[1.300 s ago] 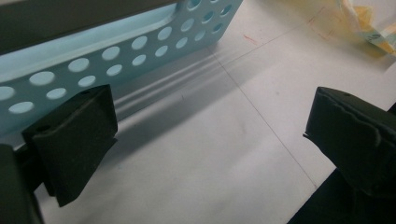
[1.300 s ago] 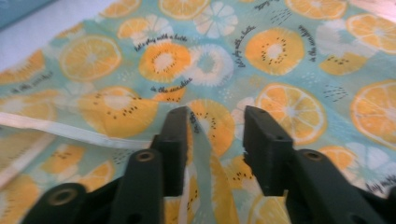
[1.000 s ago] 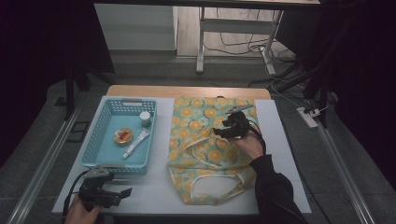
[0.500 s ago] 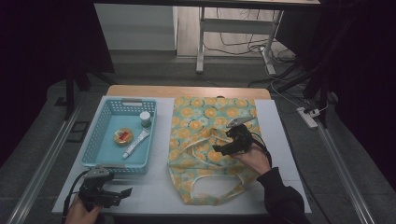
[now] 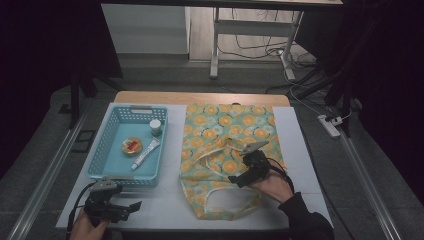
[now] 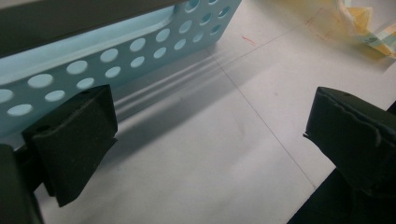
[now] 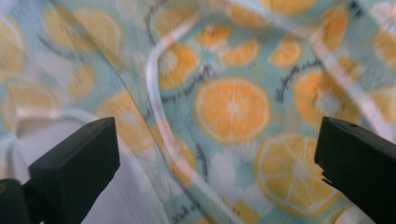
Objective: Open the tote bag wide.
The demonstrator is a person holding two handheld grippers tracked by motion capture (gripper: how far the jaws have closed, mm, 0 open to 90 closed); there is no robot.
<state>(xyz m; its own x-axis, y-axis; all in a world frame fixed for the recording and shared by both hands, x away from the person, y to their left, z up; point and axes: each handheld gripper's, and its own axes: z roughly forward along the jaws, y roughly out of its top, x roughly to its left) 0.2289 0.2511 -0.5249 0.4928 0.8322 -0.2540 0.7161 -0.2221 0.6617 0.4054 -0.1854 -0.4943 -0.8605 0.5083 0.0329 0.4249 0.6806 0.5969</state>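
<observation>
We see a white table (image 5: 165, 205) with a wooden strip along its far edge. A blue basket (image 5: 114, 165) lies on its left half, its near wall close to the near-left corner. A bag (image 5: 220, 135) printed with oranges lies flat on the right half, reaching from the far edge almost to the near edge, its handles folded over it.

Left of centre in the high view, a blue basket (image 5: 99, 159) — inside, a small jar (image 5: 155, 127), a round tin (image 5: 131, 146), a tube (image 5: 145, 153).
</observation>
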